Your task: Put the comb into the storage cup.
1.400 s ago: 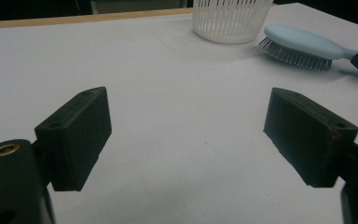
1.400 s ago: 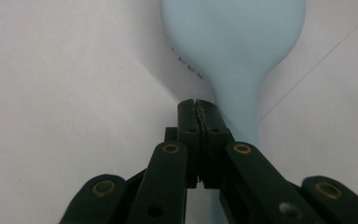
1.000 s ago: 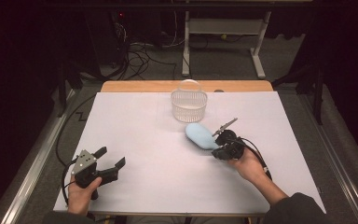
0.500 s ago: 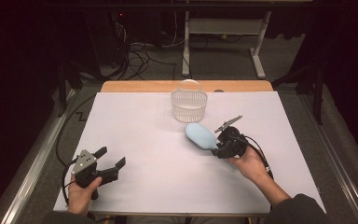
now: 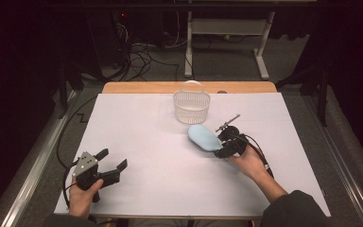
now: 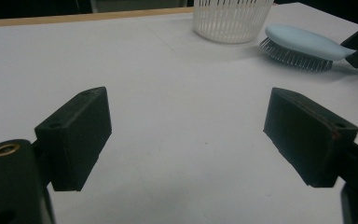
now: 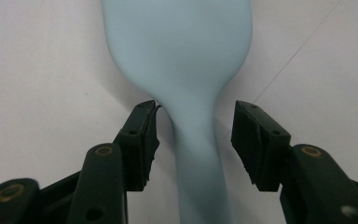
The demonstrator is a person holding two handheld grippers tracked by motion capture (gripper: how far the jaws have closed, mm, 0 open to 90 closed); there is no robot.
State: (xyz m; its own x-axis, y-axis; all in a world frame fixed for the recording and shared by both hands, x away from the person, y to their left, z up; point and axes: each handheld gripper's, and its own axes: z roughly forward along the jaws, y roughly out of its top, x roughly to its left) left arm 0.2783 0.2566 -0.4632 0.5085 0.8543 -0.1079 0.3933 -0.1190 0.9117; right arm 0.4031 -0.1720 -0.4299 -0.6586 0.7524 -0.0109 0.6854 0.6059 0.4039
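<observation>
— Dark room all round, cables on the floor beyond, and a white-covered desk [image 5: 170, 156] lit in the middle. What have we got on it?

— White slatted basket [image 5: 192, 106] at the far centre, upright, handle up. Just in front of it and a little to the right lies a pale blue hairbrush [image 5: 203, 137], bristles down on the desk; the left gripper view catches those bristles under the head nicely.

— And the right tongs [image 5: 220, 146]?

— Right at the brush handle. In the right gripper view the jaws stand either side of the narrow neck, a gap showing on the right side, the left jaw very close to it. Not clamped, I'd say: apart, straddling the handle.

— Left side?

— Left tongs [image 5: 112, 160] are near the front left corner of the desk, well apart from brush and basket, held in the left hand [image 5: 84, 191]. Jaws wide apart, nothing between them but bare white desk.
</observation>
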